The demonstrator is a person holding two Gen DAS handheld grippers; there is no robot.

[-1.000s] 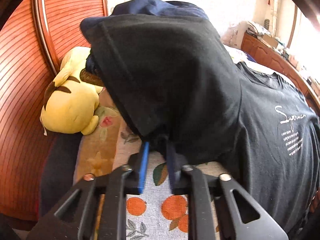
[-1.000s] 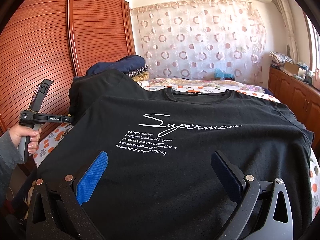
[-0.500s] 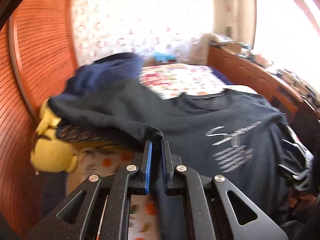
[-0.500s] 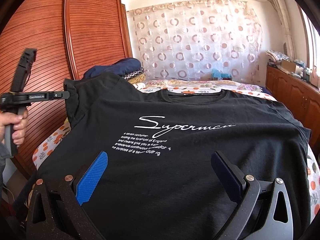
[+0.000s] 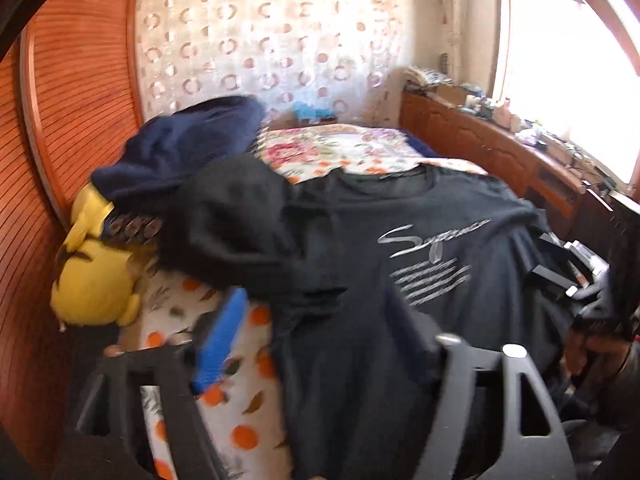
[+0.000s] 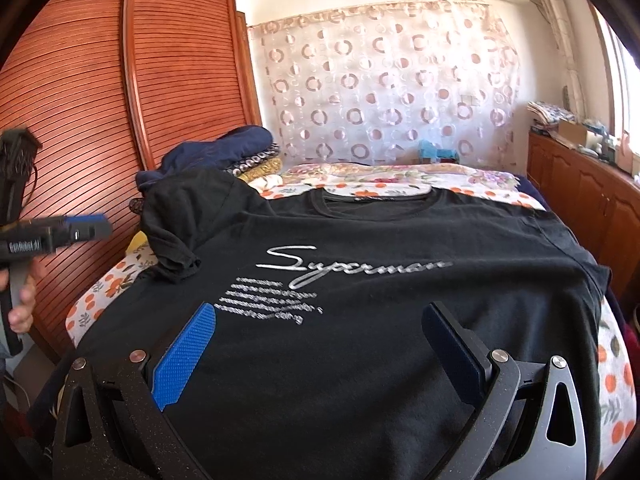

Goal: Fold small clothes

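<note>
T-shirt [image 6: 360, 340]: black, spread on bed [image 6: 612, 380]; left sleeve [image 6: 176, 224] bunched.
Left claw [image 5: 316, 332]: released, empty.
Right claw [image 6: 320, 340]: released, above hem.

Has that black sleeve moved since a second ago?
Yes. The sleeve dropped from the left claw and now lies bunched on the shirt, nearer the print.

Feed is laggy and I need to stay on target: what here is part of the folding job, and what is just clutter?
Job:
black printed T-shirt, left sleeve flopped inward
left gripper, open
right gripper, open

Lying about:
yellow plush toy
navy blue garment heap
orange-print bedsheet
</note>
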